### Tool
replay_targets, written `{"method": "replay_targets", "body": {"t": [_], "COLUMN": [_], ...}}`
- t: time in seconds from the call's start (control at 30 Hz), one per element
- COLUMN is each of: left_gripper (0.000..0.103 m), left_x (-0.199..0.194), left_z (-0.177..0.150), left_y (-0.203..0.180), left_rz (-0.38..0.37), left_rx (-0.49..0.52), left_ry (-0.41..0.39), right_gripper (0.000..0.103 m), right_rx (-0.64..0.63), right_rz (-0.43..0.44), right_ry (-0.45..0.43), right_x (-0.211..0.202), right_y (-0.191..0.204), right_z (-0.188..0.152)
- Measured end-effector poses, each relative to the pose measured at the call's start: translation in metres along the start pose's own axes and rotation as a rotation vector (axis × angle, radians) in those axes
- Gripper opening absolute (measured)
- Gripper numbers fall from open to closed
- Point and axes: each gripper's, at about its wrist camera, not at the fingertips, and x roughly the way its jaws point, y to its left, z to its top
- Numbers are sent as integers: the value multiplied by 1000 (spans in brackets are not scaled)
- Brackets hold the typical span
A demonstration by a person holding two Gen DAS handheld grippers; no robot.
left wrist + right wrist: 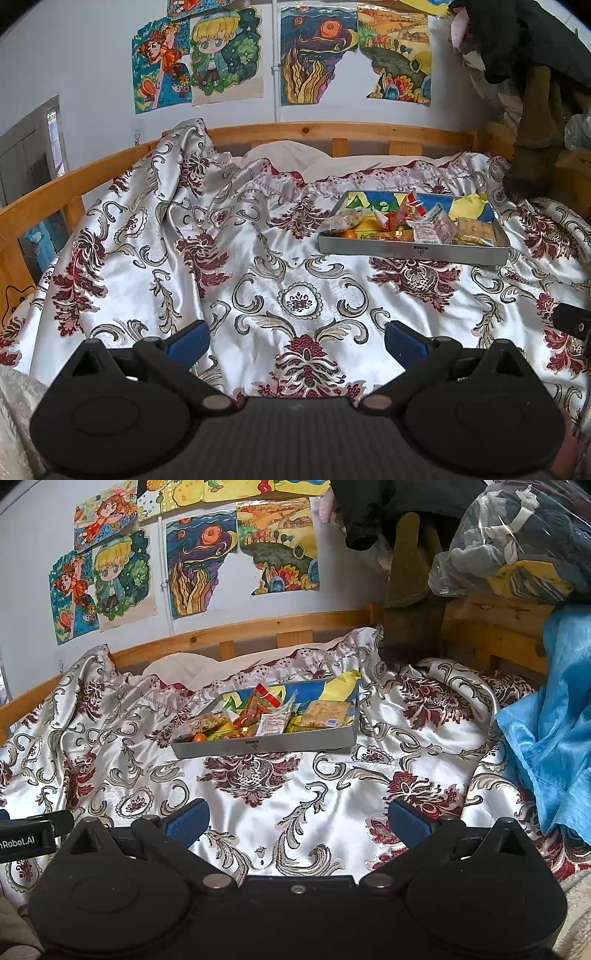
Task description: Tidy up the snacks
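A shallow grey tin box (410,254) (258,746) sits on the patterned bedspread, holding several snack packets: a cracker pack (474,230) (325,712), a clear wrapped packet (430,229) (273,723), orange-red wrappers (391,218) (255,709) and a small orange fruit (349,233) (199,737). My left gripper (297,341) is open and empty, low over the bedspread, well short of the box. My right gripper (297,821) is open and empty, also short of the box.
A wooden bed rail (332,131) (258,626) runs behind the bedspread (258,280), below drawings on the wall. Dark hanging clothes (532,129) and a plastic bag (509,546) are at the right. Blue fabric (554,738) lies at the right.
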Motion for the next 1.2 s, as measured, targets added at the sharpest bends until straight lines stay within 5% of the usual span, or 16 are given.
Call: {"method": "replay_targets", "body": {"t": [1.2], "left_gripper": [103], "left_x": [0], "left_z": [1], "left_y": [-2], "left_rz": [-8], "left_rx": [12], "left_ry": [-7], "right_gripper": [102], "right_rx": [4], "right_rz": [15], "right_ry": [12], "right_x": [4], "right_y": [2], "right_z": [-2]}}
